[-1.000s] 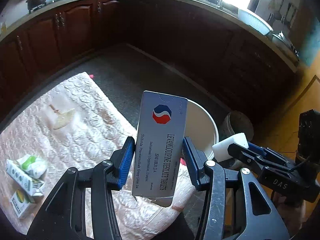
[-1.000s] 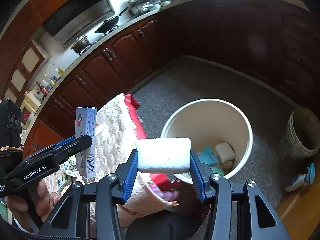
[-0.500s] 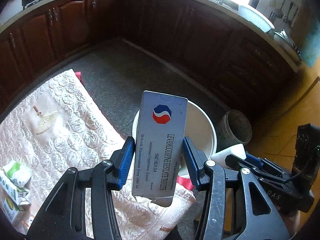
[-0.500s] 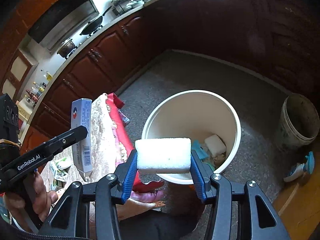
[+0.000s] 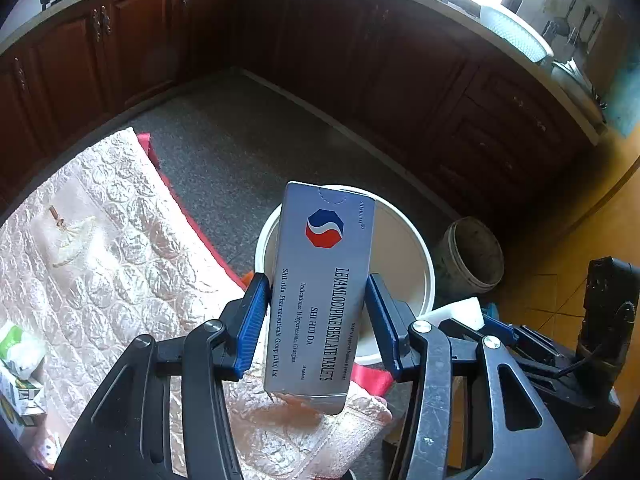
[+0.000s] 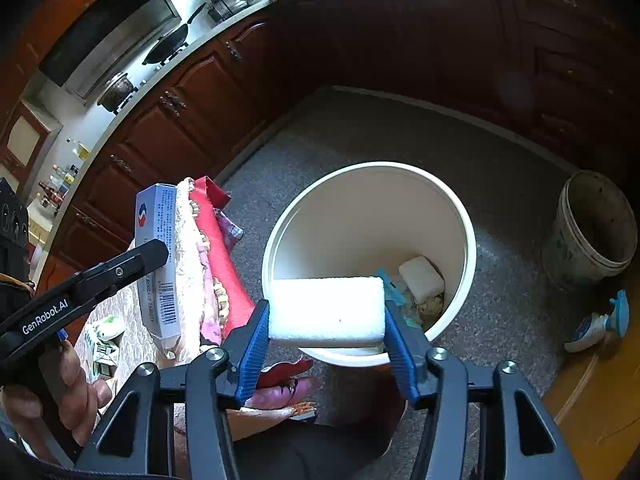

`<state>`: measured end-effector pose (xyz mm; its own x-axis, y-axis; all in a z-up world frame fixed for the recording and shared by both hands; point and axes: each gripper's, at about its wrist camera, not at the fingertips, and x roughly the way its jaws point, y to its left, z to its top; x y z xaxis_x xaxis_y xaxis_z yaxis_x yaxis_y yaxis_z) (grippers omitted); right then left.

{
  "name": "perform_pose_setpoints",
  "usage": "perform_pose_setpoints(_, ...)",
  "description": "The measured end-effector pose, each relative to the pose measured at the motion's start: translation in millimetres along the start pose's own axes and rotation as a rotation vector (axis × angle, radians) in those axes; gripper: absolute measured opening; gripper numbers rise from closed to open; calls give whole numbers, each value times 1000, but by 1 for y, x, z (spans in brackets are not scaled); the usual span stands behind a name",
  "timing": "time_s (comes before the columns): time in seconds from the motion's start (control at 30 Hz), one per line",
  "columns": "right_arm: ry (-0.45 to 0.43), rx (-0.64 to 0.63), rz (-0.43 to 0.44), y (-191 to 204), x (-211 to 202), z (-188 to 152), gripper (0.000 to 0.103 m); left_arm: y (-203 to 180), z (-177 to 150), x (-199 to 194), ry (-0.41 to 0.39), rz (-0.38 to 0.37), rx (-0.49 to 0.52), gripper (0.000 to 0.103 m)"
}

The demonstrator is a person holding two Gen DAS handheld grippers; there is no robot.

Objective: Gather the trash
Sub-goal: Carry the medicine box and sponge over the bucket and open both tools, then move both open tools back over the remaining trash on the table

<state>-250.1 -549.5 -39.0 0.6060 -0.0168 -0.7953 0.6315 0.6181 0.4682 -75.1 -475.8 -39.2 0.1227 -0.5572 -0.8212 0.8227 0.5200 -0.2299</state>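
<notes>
My left gripper (image 5: 316,320) is shut on a grey medicine box (image 5: 320,292) with a red and blue logo, held upright near the edge of the white bin (image 5: 420,256). The box also shows in the right wrist view (image 6: 156,256). My right gripper (image 6: 326,320) is shut on a white sponge (image 6: 326,310), held above the near rim of the white bin (image 6: 360,216). The bin holds another white block (image 6: 420,278) and blue and pale scraps. The sponge shows beside the bin in the left wrist view (image 5: 456,310).
A pink quilted cloth (image 5: 100,264) covers a surface at left, with green and white cartons (image 5: 20,368) at its left edge. A dirty grey bucket (image 6: 592,228) and a spray bottle (image 6: 596,324) stand right of the bin. Dark wood cabinets (image 5: 360,60) ring the floor.
Both grippers have moved closer to the white bin with their loads. The bin looms larger in both views and the cloth has slid left.
</notes>
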Motion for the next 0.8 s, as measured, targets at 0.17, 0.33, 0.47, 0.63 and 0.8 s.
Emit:
perform_pose_setpoints(0.17,16,2,-24,-1,5,0,56,-2,-3,3,6,-2,4,49)
perform_pose_setpoints(0.33,17,18,-29,-6,6,0,59,-3,-1,6,14,-4,5,49)
perform_pose_setpoints(0.47,12,16,-31,-4,5,1,60,-4,-1,7,19,4,11,50)
perform_pose_setpoints(0.63,18,22,-27,-4,5,-2,63,-3,-2,3,5,-6,7,64)
perform_pose_setpoints(0.8,24,29,-29,-7,4,-4,63,-1,-5,-1,1,-2,10,64)
